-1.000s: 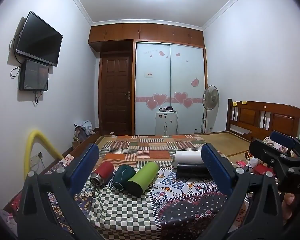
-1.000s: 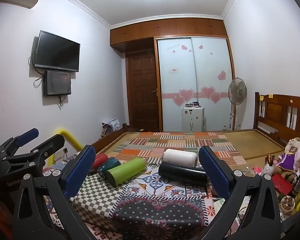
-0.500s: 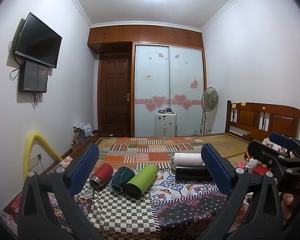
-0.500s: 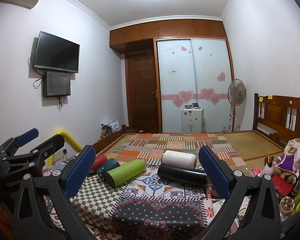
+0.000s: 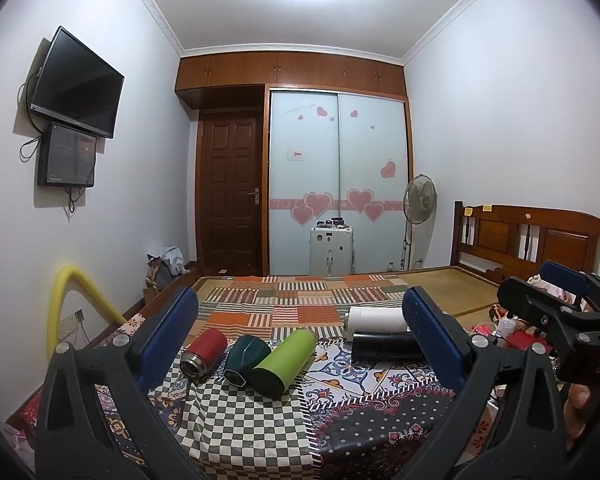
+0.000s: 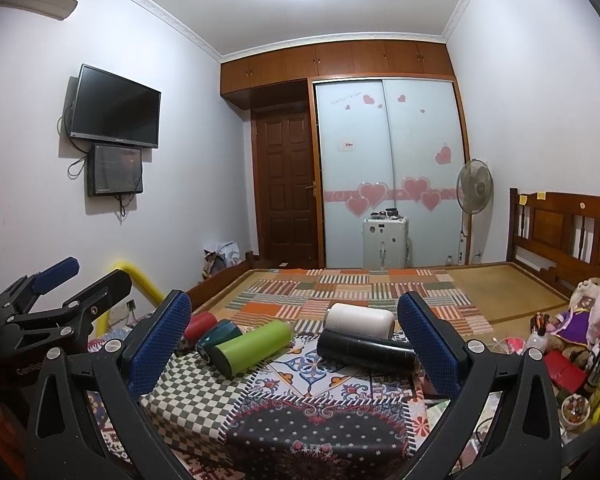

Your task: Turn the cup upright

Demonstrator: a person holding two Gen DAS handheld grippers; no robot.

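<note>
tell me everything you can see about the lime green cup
The lime green cup is a smooth, matte-looking cylinder lying on its side on the patterned cloth, across the seam between the checkered patch and the floral one. Its dark flat end faces the cameras and its far end points away to the right. It lies right beside the dark teal cup, apparently touching it. No hand-held gripper touches it.

White letters "DAS" stand on the right gripper's (image 5: 556, 304) black body — cut off by the frame edge; the wardrobe door's (image 5: 304, 184) script is illegible.
</note>
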